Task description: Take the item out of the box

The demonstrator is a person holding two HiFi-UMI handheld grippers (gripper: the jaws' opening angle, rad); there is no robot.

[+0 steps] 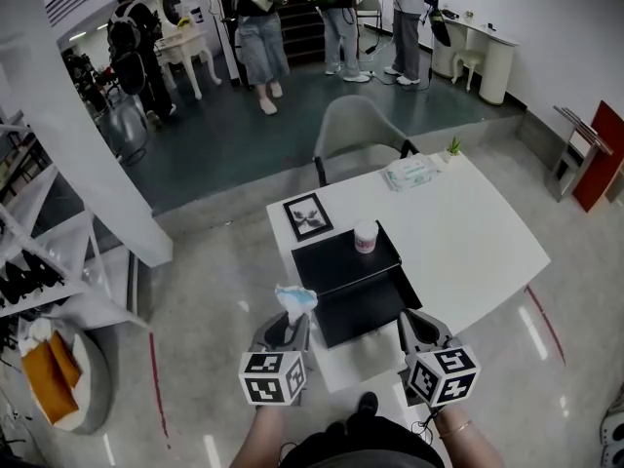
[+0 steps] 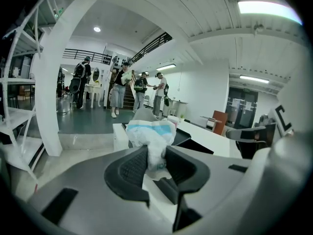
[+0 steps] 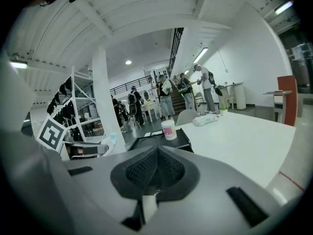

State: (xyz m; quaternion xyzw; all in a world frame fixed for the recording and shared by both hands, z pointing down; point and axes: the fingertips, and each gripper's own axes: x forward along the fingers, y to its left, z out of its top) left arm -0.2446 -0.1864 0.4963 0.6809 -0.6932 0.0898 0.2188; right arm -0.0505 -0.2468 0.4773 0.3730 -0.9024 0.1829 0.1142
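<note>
Packet (image 2: 151,131), white and blue, is being pinched in the left claw (image 2: 156,156), probably to carry it clear of the black box (image 1: 353,283) lying just ahead on the counter (image 1: 478,232). The right claw (image 3: 155,169) is idling, closed and empty.

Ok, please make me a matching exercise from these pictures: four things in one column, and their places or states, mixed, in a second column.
Things:
1. left gripper
2. right gripper
3. white cup
4. wipes pack

Places or states:
A. stands on the black box
B. jaws shut, nothing between them
C. lies on the white table near the small plant
D. jaws shut on a white-and-blue packet

Pairs: 1-D, 2-B, 3-A, 4-C.
</note>
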